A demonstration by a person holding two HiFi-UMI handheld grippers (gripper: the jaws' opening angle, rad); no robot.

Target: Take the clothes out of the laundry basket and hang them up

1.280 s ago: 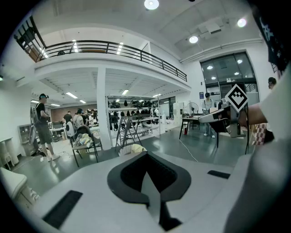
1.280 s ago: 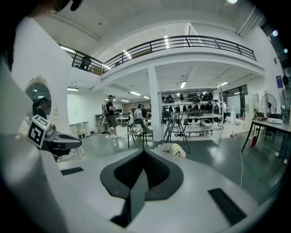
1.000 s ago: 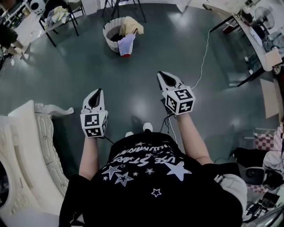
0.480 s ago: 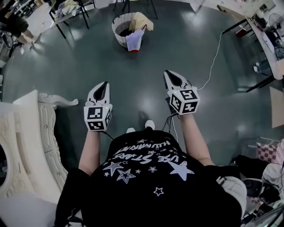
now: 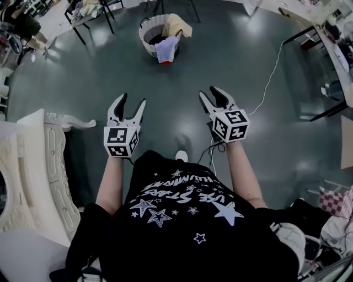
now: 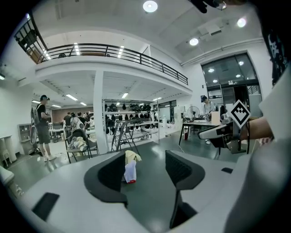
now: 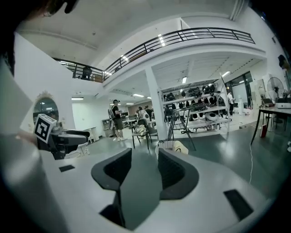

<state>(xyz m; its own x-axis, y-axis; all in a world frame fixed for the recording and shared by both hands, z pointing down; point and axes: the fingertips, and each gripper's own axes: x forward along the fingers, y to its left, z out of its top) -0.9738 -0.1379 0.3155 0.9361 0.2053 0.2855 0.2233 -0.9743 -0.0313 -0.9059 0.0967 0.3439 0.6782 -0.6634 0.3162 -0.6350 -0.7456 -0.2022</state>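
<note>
The white laundry basket (image 5: 145,39) stands upright on the floor, well ahead of you, with a scalloped rim. A tan garment (image 5: 178,25) is draped over its right rim. A white garment (image 5: 165,49) with a red lower edge hangs down the wall facing you, and a dark garment (image 5: 156,39) lies inside.

Bright ceiling lamps (image 6: 150,6), soft glare on floor (image 5: 220,60), fisheye-bent edges, dark corners, distance perhaps slightly soft.

Glossy dark-green floor (image 5: 83,71), white carved cabinet (image 5: 33,165) (left side), railed mezzanine (image 6: 113,50) overhead.
</note>
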